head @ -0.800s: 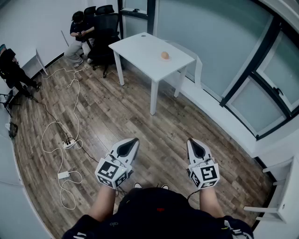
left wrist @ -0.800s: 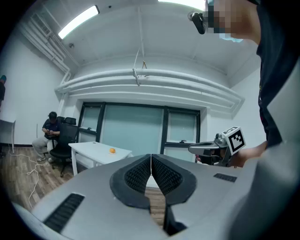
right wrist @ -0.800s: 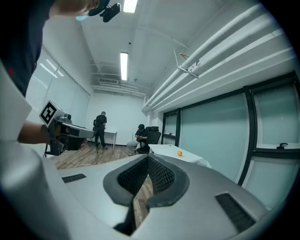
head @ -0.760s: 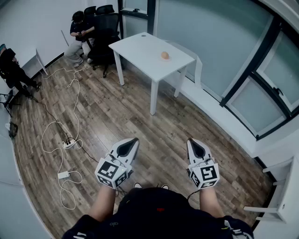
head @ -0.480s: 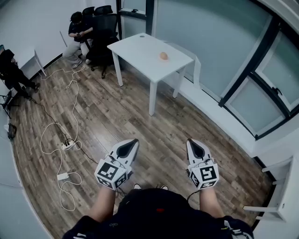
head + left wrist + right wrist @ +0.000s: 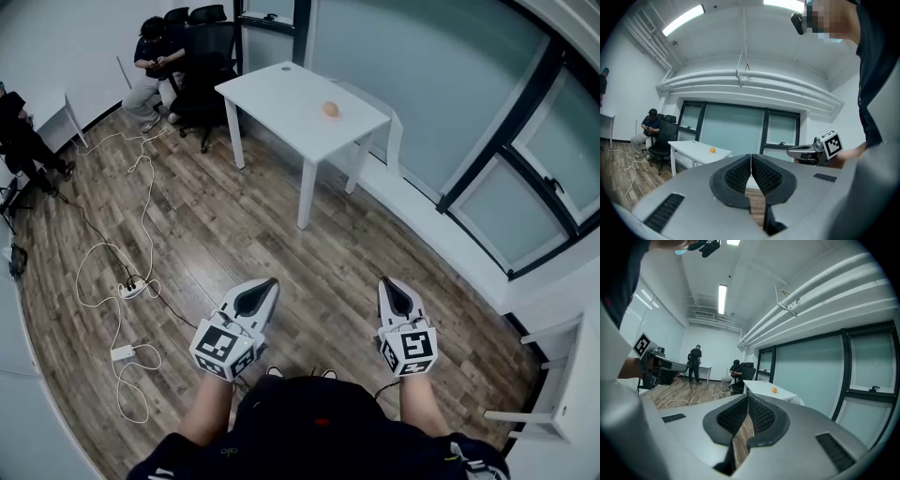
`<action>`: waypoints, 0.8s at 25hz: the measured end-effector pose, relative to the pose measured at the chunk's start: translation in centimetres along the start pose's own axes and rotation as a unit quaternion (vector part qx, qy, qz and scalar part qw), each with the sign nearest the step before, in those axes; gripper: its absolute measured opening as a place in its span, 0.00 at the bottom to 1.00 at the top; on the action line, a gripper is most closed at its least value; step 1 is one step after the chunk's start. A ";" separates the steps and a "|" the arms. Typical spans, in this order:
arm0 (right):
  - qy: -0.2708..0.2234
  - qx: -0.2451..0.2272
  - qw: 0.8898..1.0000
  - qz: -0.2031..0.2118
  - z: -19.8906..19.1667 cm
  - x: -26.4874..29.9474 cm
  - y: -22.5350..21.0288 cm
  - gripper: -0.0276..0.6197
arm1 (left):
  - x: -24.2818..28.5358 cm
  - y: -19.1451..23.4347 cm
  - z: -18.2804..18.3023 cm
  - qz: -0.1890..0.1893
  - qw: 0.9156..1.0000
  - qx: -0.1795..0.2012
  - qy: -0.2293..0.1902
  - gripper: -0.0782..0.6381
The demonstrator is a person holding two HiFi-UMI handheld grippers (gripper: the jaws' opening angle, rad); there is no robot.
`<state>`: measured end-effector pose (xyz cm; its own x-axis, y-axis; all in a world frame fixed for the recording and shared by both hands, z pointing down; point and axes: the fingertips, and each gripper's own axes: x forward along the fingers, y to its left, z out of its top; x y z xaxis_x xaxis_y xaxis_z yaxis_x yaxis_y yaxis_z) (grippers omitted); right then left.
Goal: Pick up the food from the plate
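Compared with the earlier frames, the scene is shifted only slightly in the head view. The left gripper [image 6: 268, 284] and right gripper [image 6: 387, 285] are kept low before the body, each clenched on nothing. The food [image 6: 330, 109], a small orange item, is located on the white table [image 6: 272, 94], well apart from both grippers, so the approach is judged barely begun. The plate cannot be distinguished against the tabletop.

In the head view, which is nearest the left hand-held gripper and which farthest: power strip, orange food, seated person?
1. power strip, on the floor, left.
2. orange food, on the table ahead.
3. seated person, far left corner.
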<state>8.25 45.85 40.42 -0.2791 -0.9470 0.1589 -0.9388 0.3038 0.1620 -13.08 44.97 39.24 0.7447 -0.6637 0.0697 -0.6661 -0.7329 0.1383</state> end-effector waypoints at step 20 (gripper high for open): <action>0.011 -0.072 0.997 -0.026 -0.6 8.5 4.9 0.08 | -0.5 8.9 -2.4 -0.015 0.999 -0.004 0.031 0.14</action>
<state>1.44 39.35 43.09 -0.2247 -0.9597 0.1686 -0.9126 0.2679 0.3088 -19.29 39.12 42.82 0.7651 -0.6314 0.1265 -0.6439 -0.7506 0.1483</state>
